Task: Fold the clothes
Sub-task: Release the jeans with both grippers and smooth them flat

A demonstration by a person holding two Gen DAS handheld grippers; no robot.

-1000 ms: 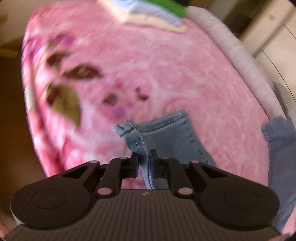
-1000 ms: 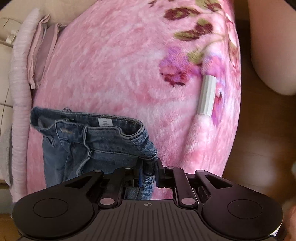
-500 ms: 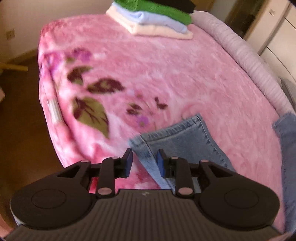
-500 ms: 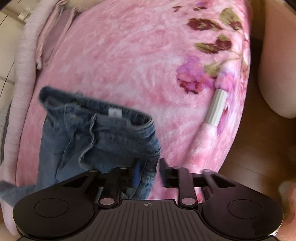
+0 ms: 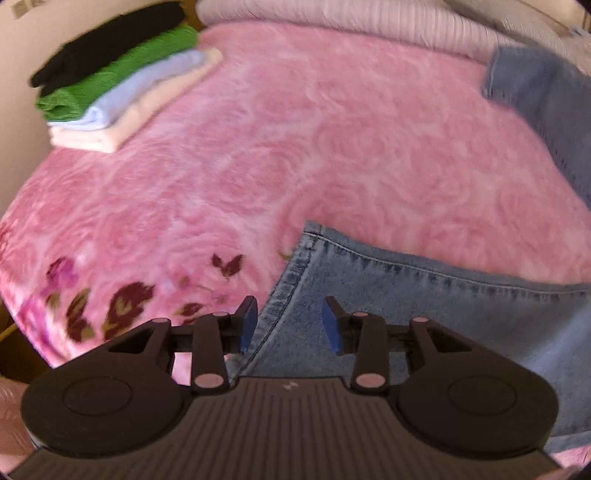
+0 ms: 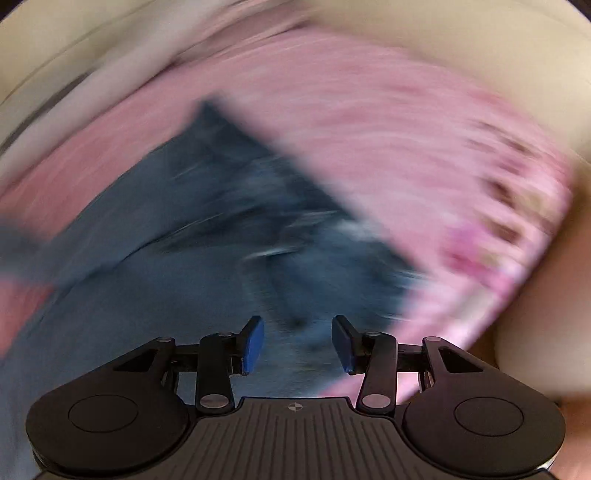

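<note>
Left wrist view: one pair of blue jeans (image 5: 424, 314) lies spread on one pink floral blanket (image 5: 295, 147); a hemmed leg end sits just ahead of the left gripper (image 5: 290, 321), and a second denim portion shows at the upper right edge. The left gripper's two blue-padded jaws have just been opening and now stand apart, pressing on nothing; the seamed edge of the leg lies in line with the gap between them, whether below it or inside it cannot be told. One stack of folded clothes (image 5: 118, 81) rests at the far left corner of the blanket, well apart from the jeans, with four layers counted from the top: black, green, pale blue, cream. One pale ribbed cover (image 5: 351, 22) borders the far edge of the blanket.

Right wrist view, heavily blurred: the right gripper (image 6: 297, 341) likewise has two jaws that have just been opening and stand apart, clamping nothing, with the darker part of the jeans (image 6: 221, 221) spread beyond them on the blanket (image 6: 406, 129).
</note>
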